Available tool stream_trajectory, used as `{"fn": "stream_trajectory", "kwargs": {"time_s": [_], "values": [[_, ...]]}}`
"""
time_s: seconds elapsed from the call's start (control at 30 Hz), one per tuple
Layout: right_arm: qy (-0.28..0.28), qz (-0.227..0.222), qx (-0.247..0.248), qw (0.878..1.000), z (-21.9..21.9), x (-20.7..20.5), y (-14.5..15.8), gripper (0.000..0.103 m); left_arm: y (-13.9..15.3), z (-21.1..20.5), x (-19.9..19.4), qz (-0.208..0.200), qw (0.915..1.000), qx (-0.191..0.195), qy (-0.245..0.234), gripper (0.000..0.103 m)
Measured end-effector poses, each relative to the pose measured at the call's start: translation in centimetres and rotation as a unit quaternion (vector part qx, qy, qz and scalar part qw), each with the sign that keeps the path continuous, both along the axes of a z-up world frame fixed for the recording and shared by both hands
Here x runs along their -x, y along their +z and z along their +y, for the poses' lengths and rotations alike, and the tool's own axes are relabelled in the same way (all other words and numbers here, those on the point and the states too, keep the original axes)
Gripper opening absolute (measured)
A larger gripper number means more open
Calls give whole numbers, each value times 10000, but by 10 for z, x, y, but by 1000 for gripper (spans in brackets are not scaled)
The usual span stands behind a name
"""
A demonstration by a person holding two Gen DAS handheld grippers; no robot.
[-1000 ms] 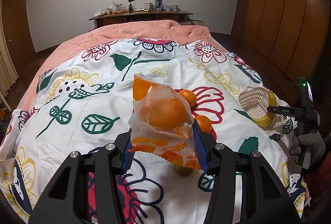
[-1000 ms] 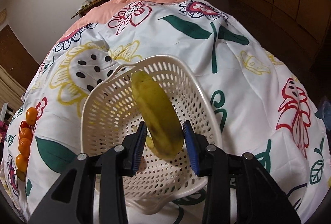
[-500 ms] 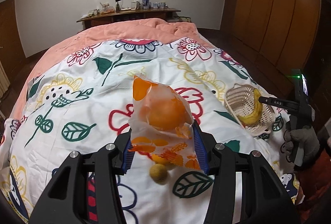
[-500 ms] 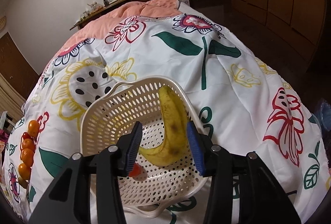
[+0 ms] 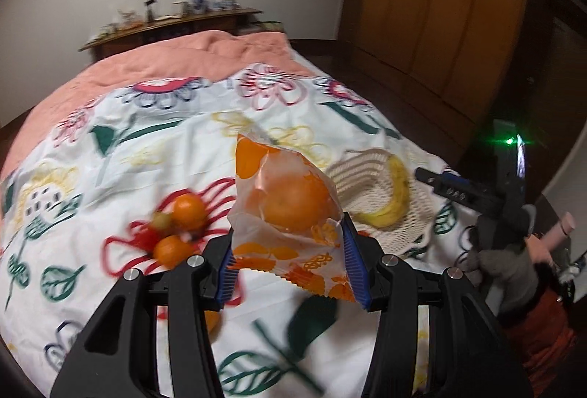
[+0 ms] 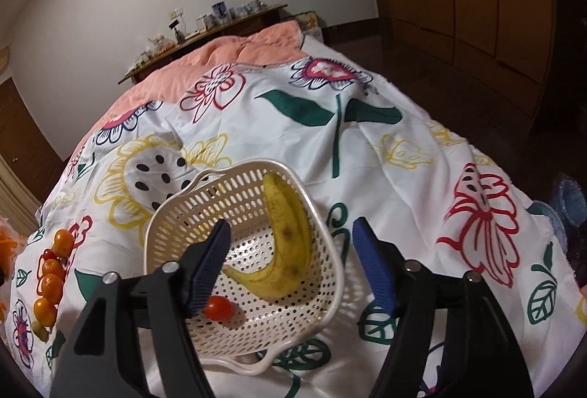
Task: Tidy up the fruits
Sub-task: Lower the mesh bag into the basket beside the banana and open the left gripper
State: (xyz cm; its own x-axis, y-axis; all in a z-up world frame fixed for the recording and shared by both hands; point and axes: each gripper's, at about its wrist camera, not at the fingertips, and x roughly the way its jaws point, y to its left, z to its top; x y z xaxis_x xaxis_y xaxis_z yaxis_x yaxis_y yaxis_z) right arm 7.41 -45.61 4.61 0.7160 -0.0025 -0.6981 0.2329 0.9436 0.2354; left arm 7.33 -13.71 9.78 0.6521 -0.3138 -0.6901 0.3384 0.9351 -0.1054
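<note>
Left claw (image 5: 288,264): closed on a clear plastic bag (image 5: 282,214) printed w/ orange shapes; blue pads press the bag's lower sides, and one large orange (image 5: 295,205) sits inside, just above the pads. Bag is held clear of the bed (image 5: 154,141), which carries a white floral cover w/ a pink blanket beyond. Below and left of this claw, loose on the cover: small oranges (image 5: 189,210) and smaller red/green fruit, blurred, type cannot be told. Right of the bag, farther out: white perforated basket (image 5: 370,177) w/ a banana (image 5: 394,199) in it. Right claw (image 6: 291,260): jaws opening, nothing between the pads; pads stand apart either side of the basket's (image 6: 183,214) interior, not touching fruit. Banana (image 6: 288,247) lies on the basket floor directly ahead of the gap, curved, tip resting up the far wall. A small red tomato (image 6: 218,309) lies on the basket floor just beside the left-hand pad. Far left of this claw, a row of small oranges (image 6: 51,278) on the cover, well apart from the basket. In the left wrist view the right claw's body is seen at far right, held by a gloved hand (image 5: 506,262).
</note>
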Motion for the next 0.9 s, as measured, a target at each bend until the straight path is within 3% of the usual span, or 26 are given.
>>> {"fn": "stream_trajectory", "kwargs": {"time_s": [0.23,0.9], "values": [[-102,-79,-178,9998,-11,9,-3,69,-11,-47,-28,178,9989,18,-437,51],[12,-84,-119,9999,-7,14,-10,69,-59,-120,-92,811,9921,-519,-808,51]]}}
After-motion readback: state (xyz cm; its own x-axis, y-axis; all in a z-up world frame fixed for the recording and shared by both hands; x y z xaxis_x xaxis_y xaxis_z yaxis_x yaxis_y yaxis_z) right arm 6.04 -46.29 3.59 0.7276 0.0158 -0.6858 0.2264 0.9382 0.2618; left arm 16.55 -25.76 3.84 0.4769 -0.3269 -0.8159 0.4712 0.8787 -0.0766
